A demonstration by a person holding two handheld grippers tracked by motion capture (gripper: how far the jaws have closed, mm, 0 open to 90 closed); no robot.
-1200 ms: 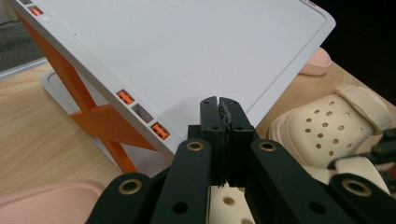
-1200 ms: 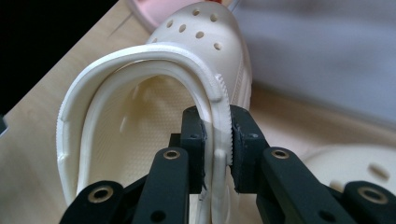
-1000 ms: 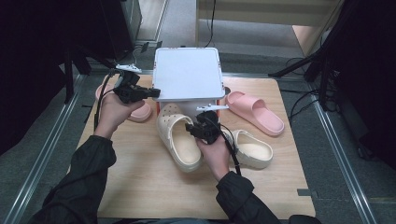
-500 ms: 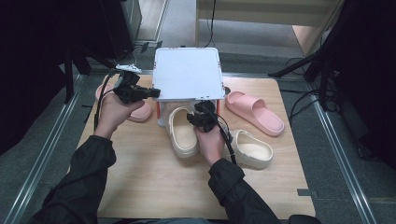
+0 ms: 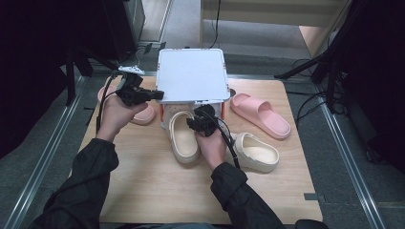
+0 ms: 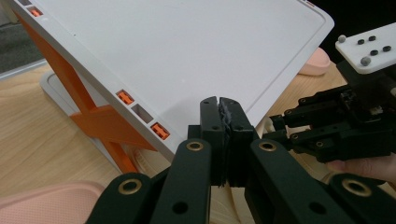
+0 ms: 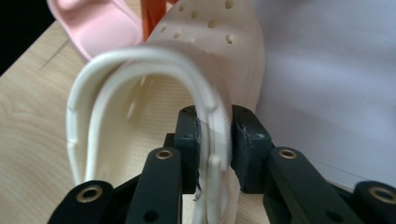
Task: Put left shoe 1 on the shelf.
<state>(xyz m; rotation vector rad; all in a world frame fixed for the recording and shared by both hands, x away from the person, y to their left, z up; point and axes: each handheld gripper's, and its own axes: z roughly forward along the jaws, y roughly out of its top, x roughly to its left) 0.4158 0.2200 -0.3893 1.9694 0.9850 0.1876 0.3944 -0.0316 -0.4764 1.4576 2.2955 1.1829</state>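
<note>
The toe of the cream clog (image 5: pixel 182 137) is hidden under the front edge of the white rack (image 5: pixel 192 75) in the high view, and the rack's lower tier is concealed by its top panel. Only the orange cross-brace (image 6: pixel 95 119) and part of the grey base are made out beneath it in the left gripper view. The pink slide at the left (image 5: pixel 138 114) is partly covered by the left hand (image 5: pixel 114 117) and the left gripper (image 5: pixel 155 94); its shape is not fully seen.

The right gripper (image 7: pixel 215 140) is clamped on the side wall of the cream clog, with the rim pinched between its two pads. The left gripper is pressed together with nothing between its jaws, its tips held just at the rack's left front corner.

A second cream clog (image 5: pixel 257 151) lies just right of the right hand (image 5: pixel 212 147), and a second pink slide (image 5: pixel 261 114) lies right of the rack, near the table's (image 5: pixel 157 191) right edge. The near half of the wooden table is left bare apart from the forearms. The held clog is bounded by the rack's orange leg on its left side.
</note>
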